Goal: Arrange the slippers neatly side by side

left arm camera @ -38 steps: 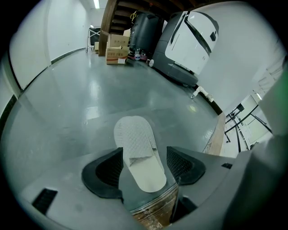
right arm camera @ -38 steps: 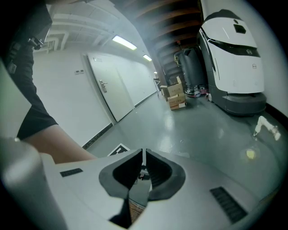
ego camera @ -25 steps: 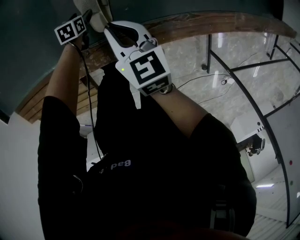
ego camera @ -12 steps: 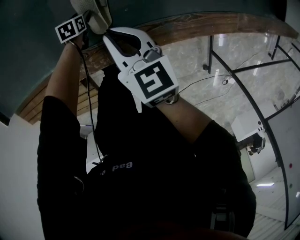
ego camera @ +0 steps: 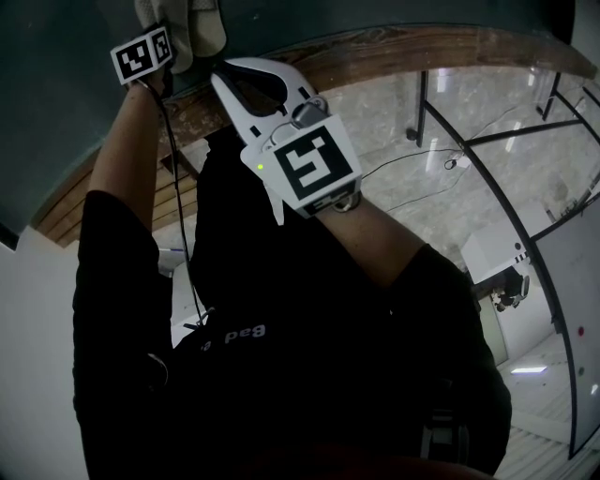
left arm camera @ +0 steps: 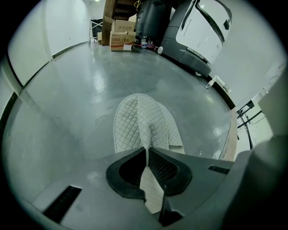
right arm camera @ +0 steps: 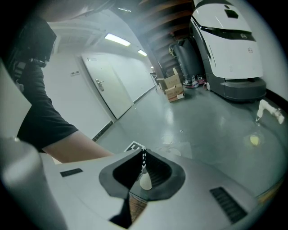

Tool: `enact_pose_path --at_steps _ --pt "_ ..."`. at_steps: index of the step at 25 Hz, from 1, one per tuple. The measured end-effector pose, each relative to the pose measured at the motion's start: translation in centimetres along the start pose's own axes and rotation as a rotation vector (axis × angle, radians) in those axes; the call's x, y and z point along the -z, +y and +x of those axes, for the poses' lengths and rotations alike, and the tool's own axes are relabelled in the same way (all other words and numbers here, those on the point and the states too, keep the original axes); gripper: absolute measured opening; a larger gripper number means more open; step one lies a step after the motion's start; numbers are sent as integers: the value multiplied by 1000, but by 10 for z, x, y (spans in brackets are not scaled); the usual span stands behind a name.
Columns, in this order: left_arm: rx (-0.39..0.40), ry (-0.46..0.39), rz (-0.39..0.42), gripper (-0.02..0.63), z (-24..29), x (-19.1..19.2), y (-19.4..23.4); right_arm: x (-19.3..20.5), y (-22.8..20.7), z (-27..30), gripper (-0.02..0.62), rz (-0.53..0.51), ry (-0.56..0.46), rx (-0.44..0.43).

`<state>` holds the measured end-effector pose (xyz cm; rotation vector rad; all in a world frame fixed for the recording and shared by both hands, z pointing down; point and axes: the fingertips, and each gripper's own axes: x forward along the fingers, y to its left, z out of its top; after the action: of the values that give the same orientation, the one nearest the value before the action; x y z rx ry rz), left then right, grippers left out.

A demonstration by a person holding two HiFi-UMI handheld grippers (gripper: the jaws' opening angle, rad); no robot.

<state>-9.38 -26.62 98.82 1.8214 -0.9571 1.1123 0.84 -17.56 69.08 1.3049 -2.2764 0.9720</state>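
Note:
A white quilted slipper pair (left arm camera: 140,121) lies overlapped on the grey floor in the left gripper view, toes away from me. My left gripper (left arm camera: 147,152) has just been closing and now pinches the slippers' near edge between its black pads. In the head view the slippers (ego camera: 202,26) show at the top edge beside the left gripper's marker cube (ego camera: 142,54). My right gripper (right arm camera: 144,156) hangs close to the right of them, its tips together with nothing between them; it is also seen in the head view (ego camera: 225,75).
A large white floor machine (right arm camera: 229,45) and cardboard boxes (left arm camera: 121,40) stand at the far side of the floor. A door (right arm camera: 110,90) is in the left wall. A wooden border (ego camera: 394,47) and black metal rails (ego camera: 487,169) run at my right.
The slippers at the top edge of the head view have shifted slightly up and left by the left gripper. The right gripper has barely moved.

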Motion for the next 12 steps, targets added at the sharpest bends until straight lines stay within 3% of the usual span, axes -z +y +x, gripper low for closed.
enact_pose_path --at_steps 12 --pt "-72 -8 -59 26 -9 6 52 4 18 14 3 9 10 -19"
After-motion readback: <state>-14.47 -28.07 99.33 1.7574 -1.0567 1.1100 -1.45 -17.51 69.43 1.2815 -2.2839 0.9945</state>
